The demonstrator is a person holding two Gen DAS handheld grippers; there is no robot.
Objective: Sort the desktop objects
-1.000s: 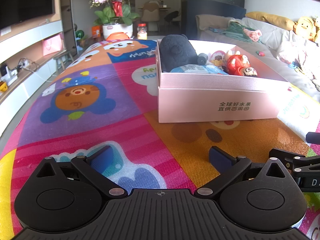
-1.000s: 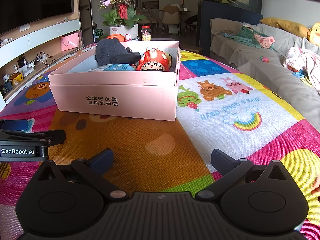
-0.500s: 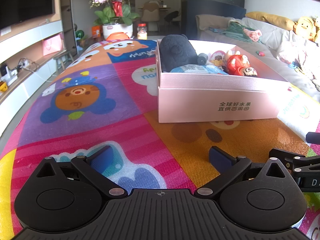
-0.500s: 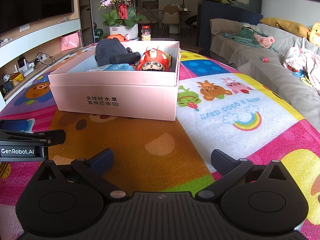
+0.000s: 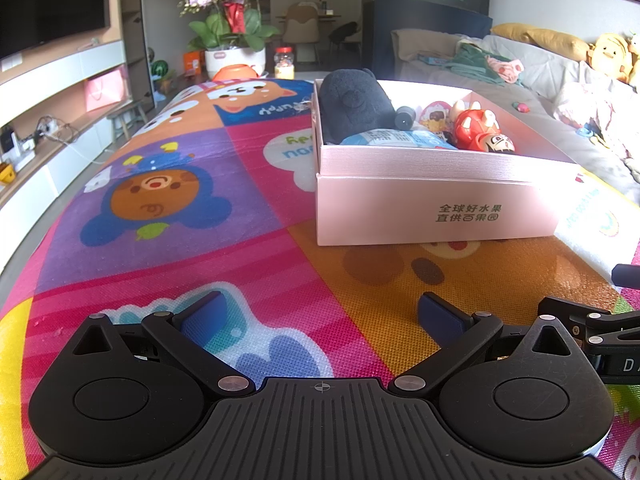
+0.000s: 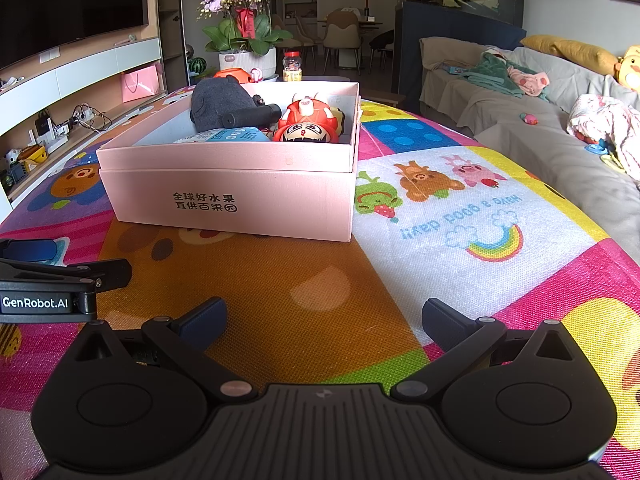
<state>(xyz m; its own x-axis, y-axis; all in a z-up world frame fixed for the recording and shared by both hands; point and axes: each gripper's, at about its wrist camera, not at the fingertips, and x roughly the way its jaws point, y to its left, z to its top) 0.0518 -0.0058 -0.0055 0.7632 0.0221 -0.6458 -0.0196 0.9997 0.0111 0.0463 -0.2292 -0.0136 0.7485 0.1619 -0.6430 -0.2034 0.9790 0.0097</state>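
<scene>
A pink cardboard box (image 5: pixel 436 208) (image 6: pixel 224 196) stands on a colourful cartoon mat (image 5: pixel 160 200) (image 6: pixel 460 216). In it lie a dark plush toy (image 5: pixel 352 104) (image 6: pixel 216 102), a red figurine (image 5: pixel 478 130) (image 6: pixel 306 122), a blue packet (image 5: pixel 392 138) (image 6: pixel 224 136) and a dark cylinder (image 6: pixel 250 114). My left gripper (image 5: pixel 322 314) is open and empty, low over the mat in front of the box's left corner. My right gripper (image 6: pixel 324 320) is open and empty, in front of the box's right part. Each gripper's edge shows in the other's view.
A flower pot (image 5: pixel 234 56), an orange bowl (image 5: pixel 236 71) and a jar (image 5: pixel 284 66) stand beyond the mat's far end. A sofa with clothes and toys (image 6: pixel 560 112) runs along the right. A TV cabinet (image 5: pixel 48 112) runs along the left.
</scene>
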